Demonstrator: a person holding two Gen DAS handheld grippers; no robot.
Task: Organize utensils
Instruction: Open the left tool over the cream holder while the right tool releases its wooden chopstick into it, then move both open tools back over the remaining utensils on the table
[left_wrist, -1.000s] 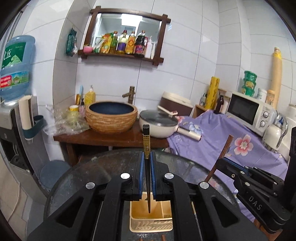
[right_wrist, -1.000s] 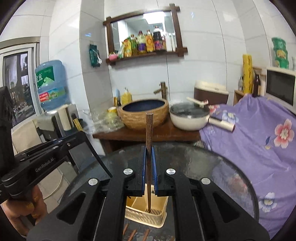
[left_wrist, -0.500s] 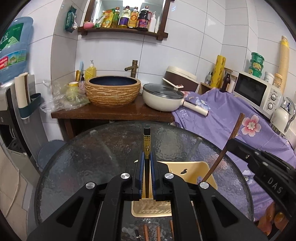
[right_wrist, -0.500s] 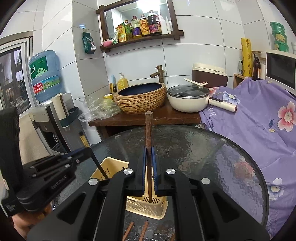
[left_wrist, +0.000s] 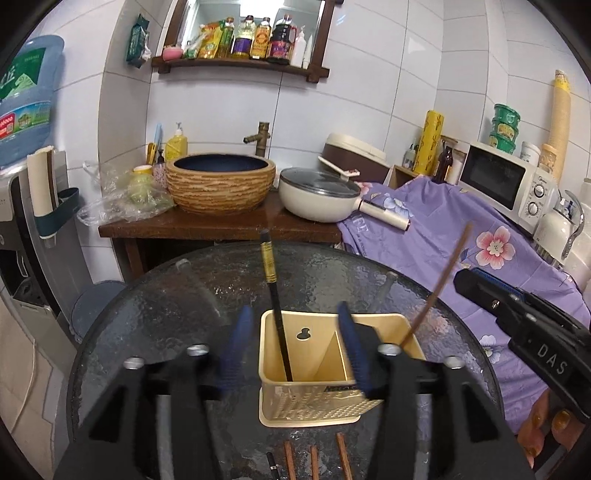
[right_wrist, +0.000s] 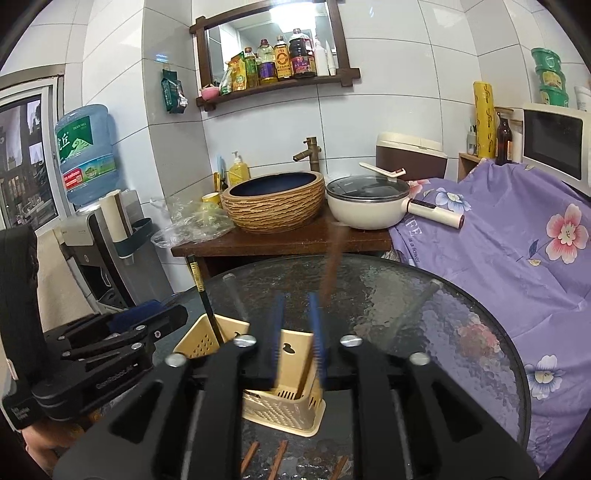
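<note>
the left gripper (left_wrist: 291, 354) is seen with its jaws opening, spread to either side of the black chopstick (left_wrist: 275, 306), which is no longer pressed by the pads. the chopstick stands tilted in the left compartment of the yellow utensil holder (left_wrist: 317, 406), its tip at the bottom and its gold-banded end leaning away toward the far wall. the right gripper (right_wrist: 297, 332) is likewise opening; the brown chopstick (right_wrist: 330, 269) appears blurred between and above its blue pads, and its lower end is lodged in the holder's right compartment. no firm grip is shown on either stick.

the holder is placed on the round glass table (left_wrist: 184, 314), toward its near edge. several loose chopsticks (left_wrist: 312, 461) lie on the glass just in front of the holder.

the step in hand is judged to be the release of one chopstick into each compartment. for the next move, both grippers should be lifted clear without the leaning sticks being knocked, then lowered to the loose chopsticks, which are thin and flat on glass, so a low, precise pinch is called for.
</note>
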